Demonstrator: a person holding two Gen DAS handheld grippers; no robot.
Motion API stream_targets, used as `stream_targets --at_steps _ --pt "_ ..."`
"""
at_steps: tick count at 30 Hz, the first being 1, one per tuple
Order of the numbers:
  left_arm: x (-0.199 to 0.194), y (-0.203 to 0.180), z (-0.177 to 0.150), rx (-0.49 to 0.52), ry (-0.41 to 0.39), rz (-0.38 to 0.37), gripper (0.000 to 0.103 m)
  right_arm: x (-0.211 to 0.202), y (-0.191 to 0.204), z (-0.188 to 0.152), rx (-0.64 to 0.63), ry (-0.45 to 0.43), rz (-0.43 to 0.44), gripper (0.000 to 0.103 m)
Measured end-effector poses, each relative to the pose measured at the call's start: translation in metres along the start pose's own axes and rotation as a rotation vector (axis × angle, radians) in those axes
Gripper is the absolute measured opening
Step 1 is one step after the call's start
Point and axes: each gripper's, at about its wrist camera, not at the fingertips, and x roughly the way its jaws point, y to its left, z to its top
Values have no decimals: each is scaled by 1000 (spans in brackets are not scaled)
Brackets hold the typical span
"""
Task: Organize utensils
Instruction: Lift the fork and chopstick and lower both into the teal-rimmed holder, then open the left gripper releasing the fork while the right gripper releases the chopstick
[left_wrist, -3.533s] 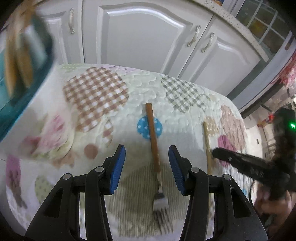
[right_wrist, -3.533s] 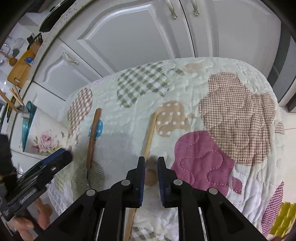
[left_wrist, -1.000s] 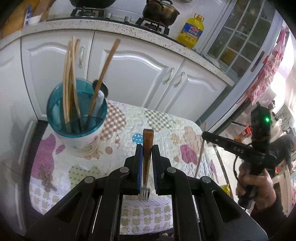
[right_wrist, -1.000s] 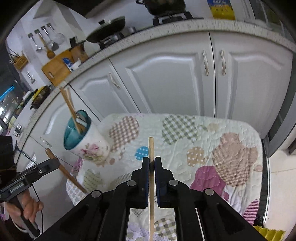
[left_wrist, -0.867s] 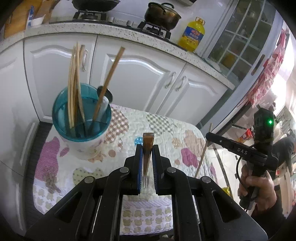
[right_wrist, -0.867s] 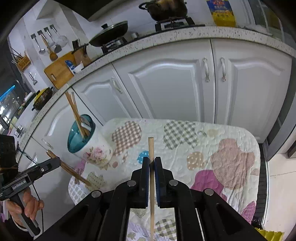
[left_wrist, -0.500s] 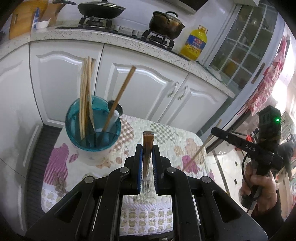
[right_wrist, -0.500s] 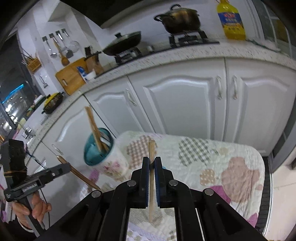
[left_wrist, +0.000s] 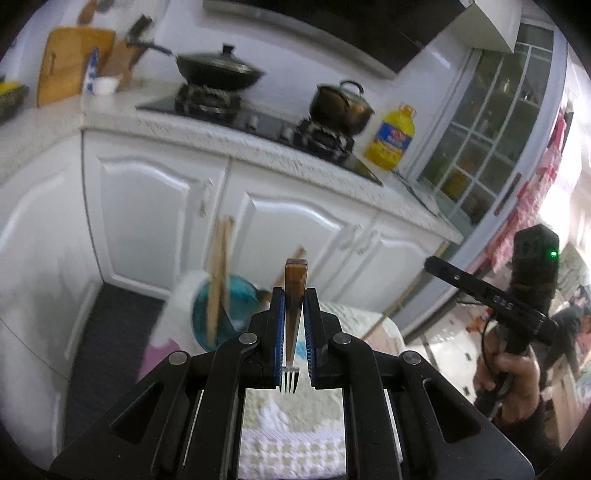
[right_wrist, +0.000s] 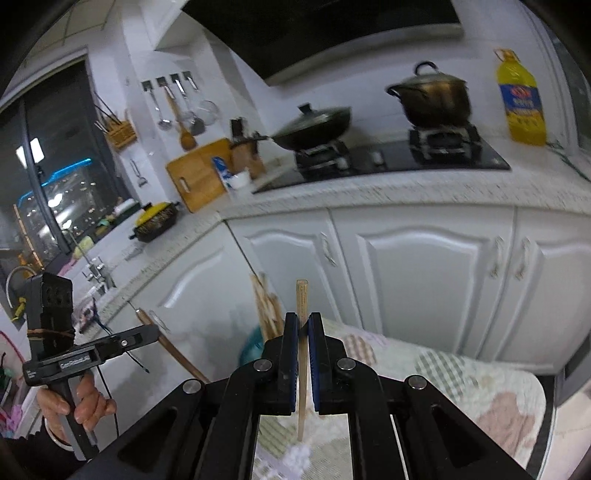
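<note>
My left gripper (left_wrist: 294, 314) is shut on a wooden-handled fork (left_wrist: 294, 284), handle up and tines (left_wrist: 289, 381) down, held high above the quilted table (left_wrist: 295, 443). The teal-rimmed utensil cup (left_wrist: 221, 314) with several wooden sticks stands below and to its left. My right gripper (right_wrist: 303, 332) is shut on a thin wooden stick (right_wrist: 302, 306), held upright. The cup (right_wrist: 255, 343) shows just left of it. Each gripper shows in the other's view: the right one (left_wrist: 436, 264), the left one (right_wrist: 147, 332).
White cabinet doors (left_wrist: 295, 229) stand behind the table. The counter above holds a wok (left_wrist: 218, 70), a pot (left_wrist: 340, 105) and a yellow oil bottle (left_wrist: 389, 138). A dark floor mat (left_wrist: 107, 350) lies left of the table.
Both grippers have risen and tilted up, each keeping its utensil. The table and cup have dropped low in both views and the stove counter has come into sight.
</note>
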Motion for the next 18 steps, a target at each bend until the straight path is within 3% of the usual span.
stream_targets --at_steps 8,14,18 --pt "10 19 28 22 -101 147 8 31 34 30 -38 -43 26 5" --pt "46 37 23 33 -91 240 8 70 46 27 -61 -26 0 5" --pt "69 49 13 15 -60 264 8 94 44 15 -50 -3 -17 5"
